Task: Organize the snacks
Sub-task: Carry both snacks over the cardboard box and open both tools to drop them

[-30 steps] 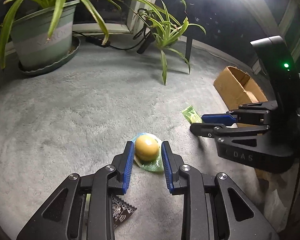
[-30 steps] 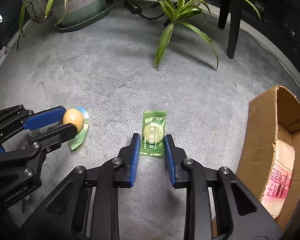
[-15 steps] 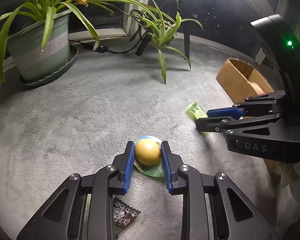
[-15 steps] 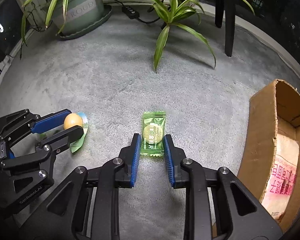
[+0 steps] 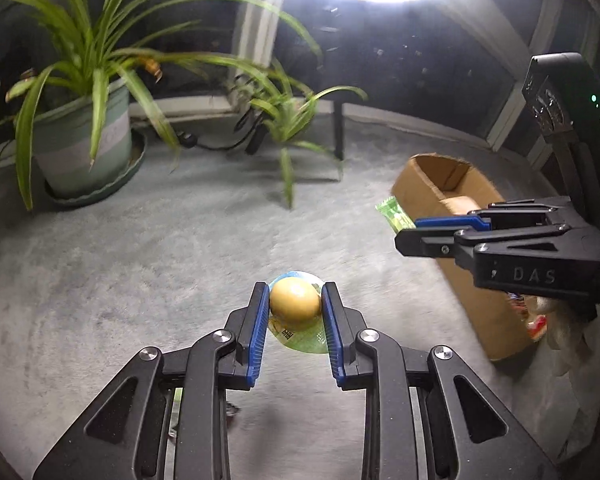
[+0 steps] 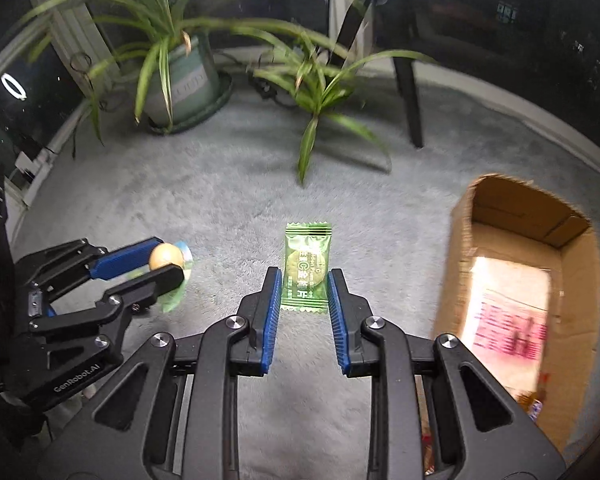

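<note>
My left gripper (image 5: 295, 295) is shut on a yellow ball-shaped snack in a clear green wrapper (image 5: 294, 305) and holds it above the grey carpet; it also shows in the right wrist view (image 6: 166, 256). My right gripper (image 6: 303, 280) is shut on a green candy packet (image 6: 306, 267), lifted off the carpet; the packet's end shows in the left wrist view (image 5: 394, 213). An open cardboard box (image 6: 516, 280) stands to the right and shows in the left wrist view too (image 5: 452, 216).
A large potted plant (image 5: 80, 148) and a smaller spider plant (image 5: 288, 120) stand at the back by the window. A dark chair leg (image 6: 408, 92) and cables lie behind. Snack wrappers (image 5: 534, 320) show beside the box.
Both grippers have risen off the carpet with their snacks and tilted up. The box has come closer to the right gripper.
</note>
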The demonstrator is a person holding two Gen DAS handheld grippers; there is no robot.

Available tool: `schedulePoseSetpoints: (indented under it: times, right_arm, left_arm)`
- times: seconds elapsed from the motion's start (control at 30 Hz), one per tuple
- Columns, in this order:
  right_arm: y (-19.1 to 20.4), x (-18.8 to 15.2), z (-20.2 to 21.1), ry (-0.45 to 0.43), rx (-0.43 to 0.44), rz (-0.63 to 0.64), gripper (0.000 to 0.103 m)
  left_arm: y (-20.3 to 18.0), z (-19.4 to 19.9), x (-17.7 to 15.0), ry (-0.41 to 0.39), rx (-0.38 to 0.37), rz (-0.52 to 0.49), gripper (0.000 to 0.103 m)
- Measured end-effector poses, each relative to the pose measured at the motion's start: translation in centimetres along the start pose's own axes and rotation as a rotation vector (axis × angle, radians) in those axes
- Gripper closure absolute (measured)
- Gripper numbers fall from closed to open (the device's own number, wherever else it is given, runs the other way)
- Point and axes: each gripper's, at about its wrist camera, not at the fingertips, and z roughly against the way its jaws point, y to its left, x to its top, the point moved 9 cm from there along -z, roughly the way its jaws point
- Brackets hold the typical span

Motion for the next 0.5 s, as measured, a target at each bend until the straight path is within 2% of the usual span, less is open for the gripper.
schedulePoseSetpoints:
  times: [0.27, 0.5]
  right_arm:
    - [-4.4, -0.5, 6.2, -0.085, -0.046, -0.042, 0.079]
    - [-9.9, -2.9, 9.2, -0.089, -0.130, -0.076, 0.079]
  left_arm:
    - [-5.5, 1.8, 1.9, -0.052, -0.082, -0.028, 0.078]
    - [-11.6, 1.3, 2.6, -0.058, -0.162, -0.070, 0.078]
